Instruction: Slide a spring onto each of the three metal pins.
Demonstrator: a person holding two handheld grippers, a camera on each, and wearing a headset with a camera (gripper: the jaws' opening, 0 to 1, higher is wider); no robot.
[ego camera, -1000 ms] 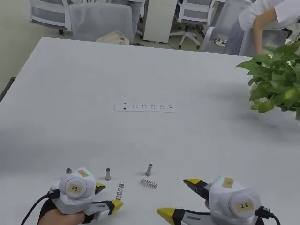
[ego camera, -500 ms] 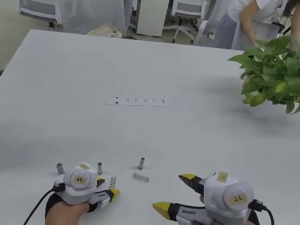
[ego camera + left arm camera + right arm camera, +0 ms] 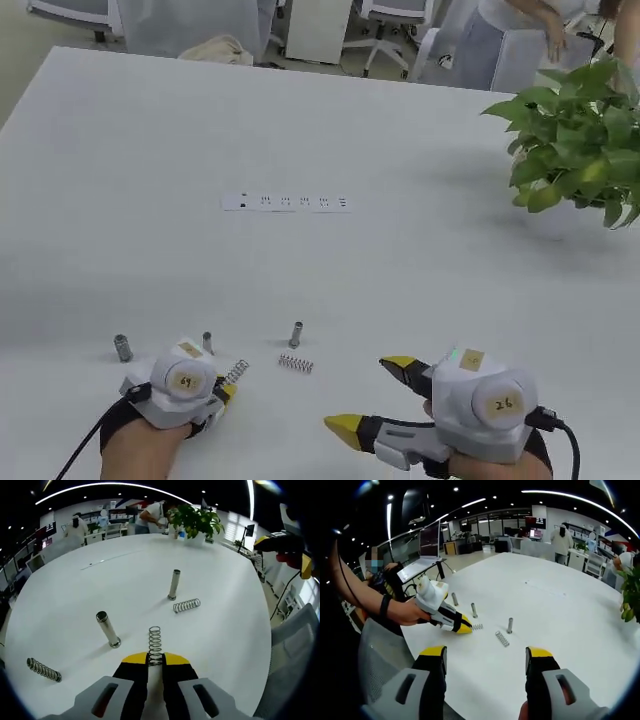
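Left gripper [image 3: 155, 658] is pinching a spring [image 3: 155, 641] by one end, with a pin [image 3: 108, 629] just left of its tips. Right gripper [image 3: 486, 653] is spread wide over the bench [image 3: 570, 610].

The flat white workbench top [image 3: 420, 300] is appearing plain. The cylindrical silver metal pins [image 3: 173, 584] and the coiled silver wire spring [image 3: 155, 641] are glinting grey. The white-bodied left gripper [image 3: 155, 660] and right gripper [image 3: 368, 394] are displaying black, yellow-tipped jaws.
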